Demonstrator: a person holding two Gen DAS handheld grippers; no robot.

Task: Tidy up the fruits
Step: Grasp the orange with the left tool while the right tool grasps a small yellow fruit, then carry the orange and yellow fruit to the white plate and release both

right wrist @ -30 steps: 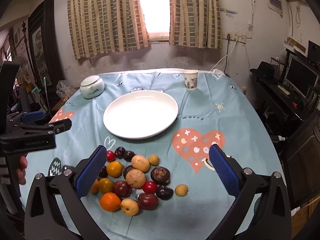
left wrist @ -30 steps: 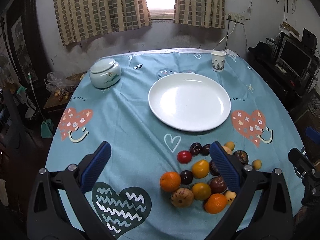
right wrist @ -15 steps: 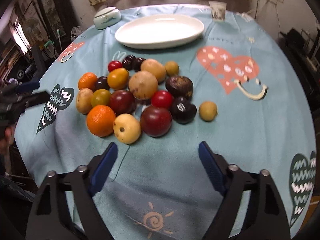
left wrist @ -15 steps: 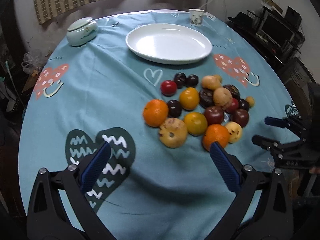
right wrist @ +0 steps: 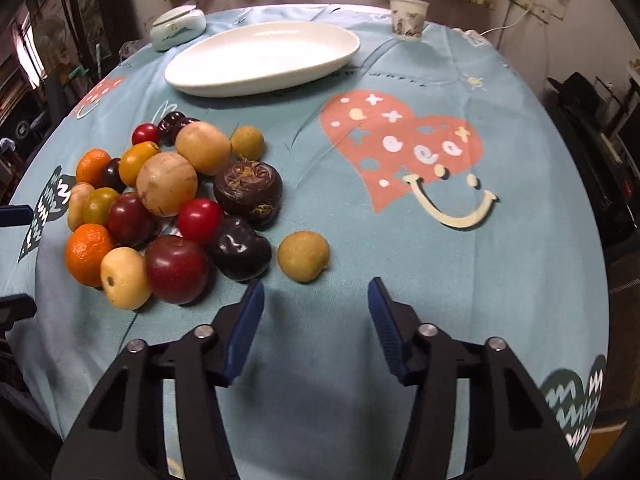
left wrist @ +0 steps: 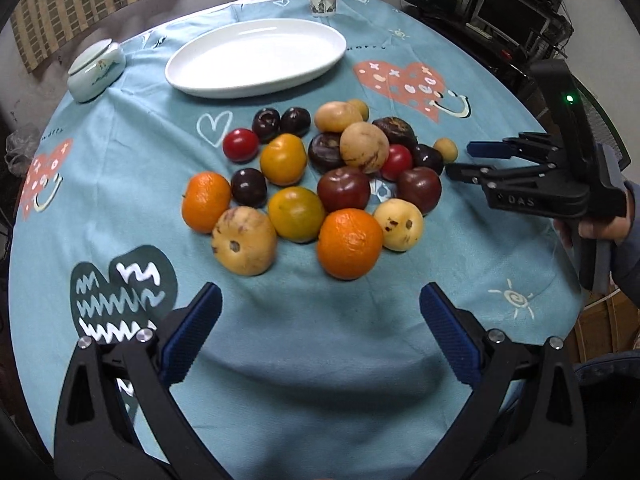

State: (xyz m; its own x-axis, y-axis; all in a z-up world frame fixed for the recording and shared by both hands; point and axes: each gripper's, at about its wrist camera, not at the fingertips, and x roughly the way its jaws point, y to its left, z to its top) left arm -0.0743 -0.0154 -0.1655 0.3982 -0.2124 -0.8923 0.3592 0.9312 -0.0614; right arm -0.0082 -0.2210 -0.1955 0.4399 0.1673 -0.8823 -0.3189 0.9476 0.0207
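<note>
Nothing is sorted yet: the plate (left wrist: 256, 80) is bare and every fruit (left wrist: 316, 184) lies heaped on the tabletop (left wrist: 320, 340) just before it, while the left gripper (left wrist: 320, 310) and right gripper (right wrist: 316, 300) hover near with jaws spread, holding nothing.

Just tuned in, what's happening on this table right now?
A person holds two grippers over a pile of fruit on the blue tablecloth. Both are open and hold nothing. The right gripper is lined up just short of the small tan fruit lying apart from the pile; the left gripper sits in front of the nearest orange. The white plate holds no fruit yet.
</note>
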